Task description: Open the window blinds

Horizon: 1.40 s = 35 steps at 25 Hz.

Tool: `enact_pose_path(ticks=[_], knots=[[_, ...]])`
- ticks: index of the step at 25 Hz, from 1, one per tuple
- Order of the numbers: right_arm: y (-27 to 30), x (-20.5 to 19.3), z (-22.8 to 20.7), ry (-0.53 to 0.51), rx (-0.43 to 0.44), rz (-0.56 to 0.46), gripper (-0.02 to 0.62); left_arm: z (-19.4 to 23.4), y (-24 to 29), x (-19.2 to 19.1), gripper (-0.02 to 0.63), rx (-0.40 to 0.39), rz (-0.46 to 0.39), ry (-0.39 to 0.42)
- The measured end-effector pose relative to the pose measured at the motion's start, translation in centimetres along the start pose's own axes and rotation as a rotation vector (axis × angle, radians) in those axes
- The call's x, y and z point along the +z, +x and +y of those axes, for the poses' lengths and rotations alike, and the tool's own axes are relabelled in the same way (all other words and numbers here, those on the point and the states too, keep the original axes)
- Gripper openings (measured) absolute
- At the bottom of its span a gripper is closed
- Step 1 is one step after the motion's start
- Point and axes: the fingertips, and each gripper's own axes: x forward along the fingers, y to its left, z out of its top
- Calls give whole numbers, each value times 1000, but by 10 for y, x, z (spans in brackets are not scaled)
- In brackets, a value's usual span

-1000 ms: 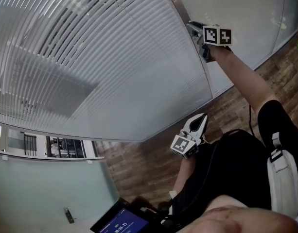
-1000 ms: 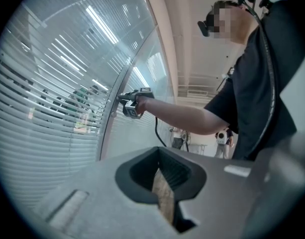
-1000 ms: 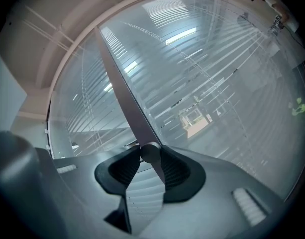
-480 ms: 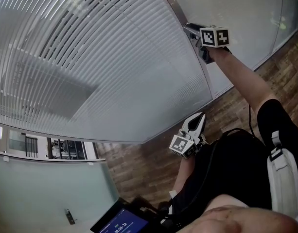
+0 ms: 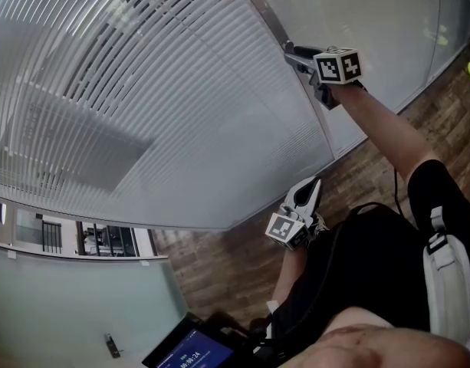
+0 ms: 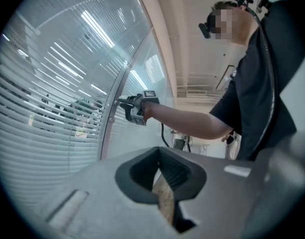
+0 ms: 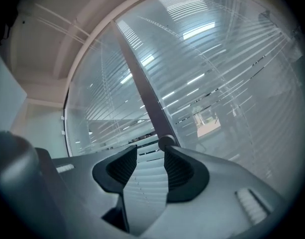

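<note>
At the upper right of the head view, the right gripper (image 5: 292, 52) is held out against the dark mullion (image 5: 267, 14) at the right edge of the window blinds (image 5: 142, 113), which fill the upper left of the frame. Compared with a second ago, its marker cube has turned a little and sits slightly lower in the frame. Its jaws have just been opening. Low in the centre, the left gripper (image 5: 314, 186) hangs over the wooden floor (image 5: 219, 263), in much the same spot as before.

The right gripper view gives what the head view cannot. The jaws stand released and wide apart, with a small round knob (image 7: 165, 142) on the mullion just past the tip of the jaw on the right. The pads press on nothing, and slats show through the gap.

The left gripper view shows that gripper's jaws clenched at the tips, with only a sliver of floor between them and nothing held. Beyond them, mid-frame, it shows from the side the person's outstretched arm (image 6: 182, 118) carrying the other gripper to the mullion.
</note>
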Motion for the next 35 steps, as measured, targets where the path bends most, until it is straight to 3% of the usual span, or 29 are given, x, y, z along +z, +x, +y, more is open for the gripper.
enact_pose_path(ticks=[6,13,17,22,25,29,35], knots=[[-30,-10,20,-89,59,-6,164,-5,5,13,2,7,-38,1],[-82,-23,43,-181,131,-57,78,-7,14,15,2,-10,-22,24],[-115,-32,59,-311,184,-55,6,-12,21,16,2,-25,-25,27],[-154,-68,73,-439,266,16,5,-17,31,13,2,-48,-14,22],[-174,-94,84,-468,312,52,5,-18,35,13,2,-60,-5,23],[-191,-121,83,-461,297,101,5,-16,38,12,2,-68,5,25],[-223,-129,85,-415,281,28,5,-14,34,9,2,-61,18,26]])
